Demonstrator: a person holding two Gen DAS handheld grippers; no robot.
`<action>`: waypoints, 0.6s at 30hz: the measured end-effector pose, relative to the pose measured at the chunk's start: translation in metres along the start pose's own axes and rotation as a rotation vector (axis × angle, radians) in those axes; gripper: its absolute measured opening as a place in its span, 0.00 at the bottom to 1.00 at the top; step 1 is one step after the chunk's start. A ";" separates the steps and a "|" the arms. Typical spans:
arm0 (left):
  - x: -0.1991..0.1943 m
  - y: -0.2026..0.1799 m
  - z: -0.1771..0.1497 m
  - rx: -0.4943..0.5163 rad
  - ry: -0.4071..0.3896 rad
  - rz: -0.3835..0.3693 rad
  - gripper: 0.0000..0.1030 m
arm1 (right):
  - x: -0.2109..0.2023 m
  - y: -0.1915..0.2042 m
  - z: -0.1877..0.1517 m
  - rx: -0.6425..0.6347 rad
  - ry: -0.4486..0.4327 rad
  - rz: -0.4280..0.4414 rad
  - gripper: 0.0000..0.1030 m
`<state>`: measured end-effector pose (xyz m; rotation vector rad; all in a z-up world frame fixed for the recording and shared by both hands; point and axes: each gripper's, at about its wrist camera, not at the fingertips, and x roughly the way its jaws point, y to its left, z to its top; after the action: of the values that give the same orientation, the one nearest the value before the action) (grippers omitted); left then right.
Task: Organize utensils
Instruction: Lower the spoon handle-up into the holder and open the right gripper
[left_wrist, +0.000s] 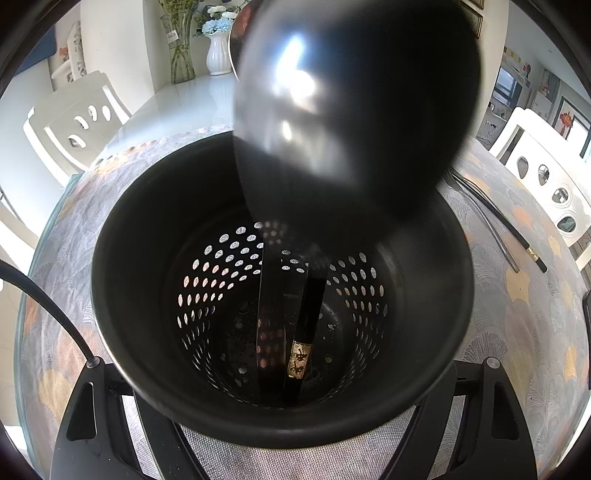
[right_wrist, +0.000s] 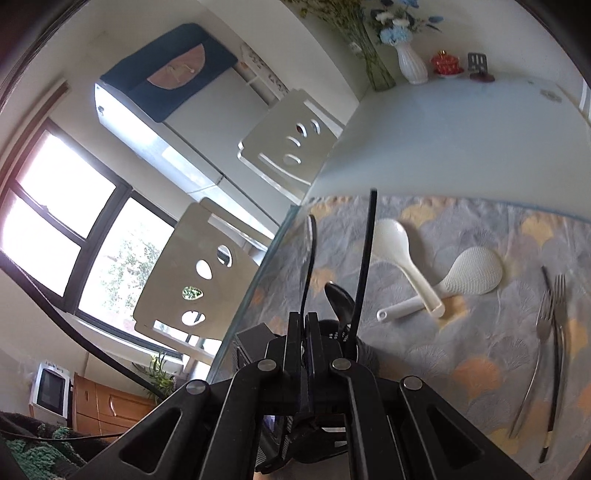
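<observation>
Patterned tablecloth (right_wrist: 424, 354): rice paddles (right_wrist: 472, 277), fork (right_wrist: 546, 325) nearby.

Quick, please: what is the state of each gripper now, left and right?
Left gripper: closed around the black holder.
Right gripper: shut, with nothing visible between its fingers.

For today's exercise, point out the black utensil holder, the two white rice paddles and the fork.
black utensil holder (left_wrist: 122, 295), left wrist view, inner wall.
white rice paddles (right_wrist: 391, 236), right wrist view, left paddle's head.
fork (right_wrist: 545, 325), right wrist view, neck.
</observation>
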<state>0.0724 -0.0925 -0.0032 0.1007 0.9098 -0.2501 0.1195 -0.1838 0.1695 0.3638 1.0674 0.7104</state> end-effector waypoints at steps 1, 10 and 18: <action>0.000 0.000 0.000 -0.001 0.000 -0.001 0.80 | 0.003 -0.001 -0.001 0.005 0.008 -0.007 0.02; 0.000 0.000 0.000 -0.001 0.000 -0.001 0.80 | 0.009 0.004 -0.004 -0.033 0.058 -0.071 0.04; 0.000 0.000 0.000 -0.002 -0.001 -0.002 0.80 | 0.004 0.011 -0.006 -0.053 0.066 -0.173 0.05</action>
<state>0.0721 -0.0926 -0.0031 0.0977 0.9091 -0.2515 0.1111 -0.1734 0.1711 0.2004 1.1258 0.5985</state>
